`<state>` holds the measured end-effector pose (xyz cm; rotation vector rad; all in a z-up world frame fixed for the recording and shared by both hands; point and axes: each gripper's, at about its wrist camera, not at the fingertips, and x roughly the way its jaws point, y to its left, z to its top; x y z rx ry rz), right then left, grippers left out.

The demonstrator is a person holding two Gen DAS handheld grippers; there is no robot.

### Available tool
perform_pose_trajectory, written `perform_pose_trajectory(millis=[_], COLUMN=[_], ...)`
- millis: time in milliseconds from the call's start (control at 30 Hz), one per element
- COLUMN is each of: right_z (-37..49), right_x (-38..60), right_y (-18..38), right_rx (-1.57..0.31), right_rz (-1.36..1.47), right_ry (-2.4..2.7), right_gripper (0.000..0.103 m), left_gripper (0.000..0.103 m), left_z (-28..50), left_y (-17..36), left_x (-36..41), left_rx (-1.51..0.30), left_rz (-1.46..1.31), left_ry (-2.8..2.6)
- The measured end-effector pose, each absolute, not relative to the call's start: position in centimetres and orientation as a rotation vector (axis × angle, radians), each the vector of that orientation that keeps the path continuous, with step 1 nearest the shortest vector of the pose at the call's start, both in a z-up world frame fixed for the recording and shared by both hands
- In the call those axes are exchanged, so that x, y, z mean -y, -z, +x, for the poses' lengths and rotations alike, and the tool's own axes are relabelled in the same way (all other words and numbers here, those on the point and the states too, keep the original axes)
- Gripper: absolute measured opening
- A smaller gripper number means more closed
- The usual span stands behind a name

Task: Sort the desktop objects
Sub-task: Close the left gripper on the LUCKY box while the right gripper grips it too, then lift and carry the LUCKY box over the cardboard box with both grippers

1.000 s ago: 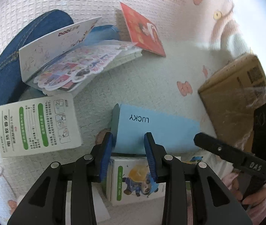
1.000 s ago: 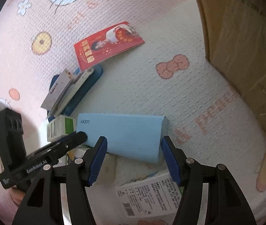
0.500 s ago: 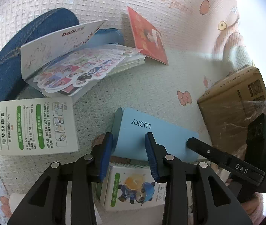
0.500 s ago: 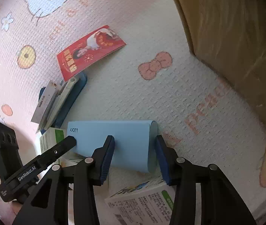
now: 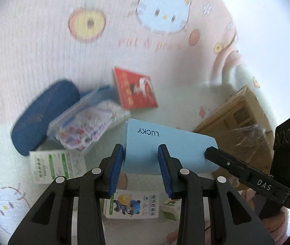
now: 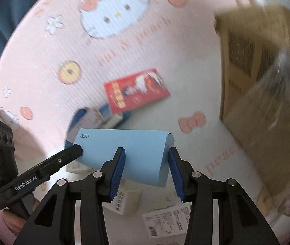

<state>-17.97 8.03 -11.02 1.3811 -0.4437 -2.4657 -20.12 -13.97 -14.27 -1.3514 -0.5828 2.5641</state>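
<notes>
A light blue box marked LUCKY (image 5: 165, 149) hangs above the mat, held at both ends. My left gripper (image 5: 141, 163) is shut on its left end, blue pads pressed against it. In the right wrist view the same blue box (image 6: 128, 145) sits between the pads of my right gripper (image 6: 146, 167), which is shut on its right end. The right gripper's black finger (image 5: 212, 152) touches the box's far end in the left wrist view. At the box's other end, the left gripper's finger (image 6: 71, 153) shows in the right wrist view.
Below lie a red packet (image 5: 136, 90), a dark blue case (image 5: 40, 114), a sticker book (image 5: 87, 122), a green-and-white box (image 5: 57, 165) and a cartoon-printed box (image 5: 132, 204). A cardboard box (image 6: 263, 81) stands at the right on the pink cartoon mat (image 6: 42, 61).
The right jaws closed from wide onto the blue box. Both grippers then rose with it, so the mat and the items on it look farther away.
</notes>
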Motion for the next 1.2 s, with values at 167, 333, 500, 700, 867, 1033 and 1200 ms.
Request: perform_pose_trajectory(millis=[167, 333, 500, 700, 867, 1033, 1200], right_z=[-17.1, -16.5, -15.3, -14.1, -13.7, -13.6, -14.1], right_x=[-7.4, -9.0, -13.7, -21.0, -27.1, -31.9, -33.9], right_y=[6.4, 2.7, -0.2, -3.0, -2.4, 0.0, 1.9], right_rx=[0.364, 0.37, 0.471, 0.59, 0.74, 0.907, 0.915], right_rz=[1.237, 1.151, 1.066, 1.02, 1.094, 1.25, 1.438], right_ry=[2.525, 2.59, 2.664, 2.786, 2.827, 2.778, 2.705], right_gripper=[0.041, 0.041, 0.041, 0.041, 0.041, 0.041, 0.041], left_gripper=[0.039, 0.039, 0.039, 0.039, 0.039, 0.039, 0.039], left_z=[-19.4, -20.6, -22.6, -24.9, -27.1, -28.5, -29.7], left_y=[10.4, 6.6, 2.7, 0.4, 0.7, 2.3, 4.3], left_x=[14.6, 12.6, 7.6, -0.1, -6.9, -11.9, -15.1], left_rx=[0.653, 0.561, 0.454, 0.325, 0.205, 0.099, -0.02], left_rz=[-1.257, -1.175, -1.054, -0.97, -1.011, -1.104, -1.214], left_ry=[-2.6, -2.611, -2.578, -2.5, -2.401, -2.329, -2.249])
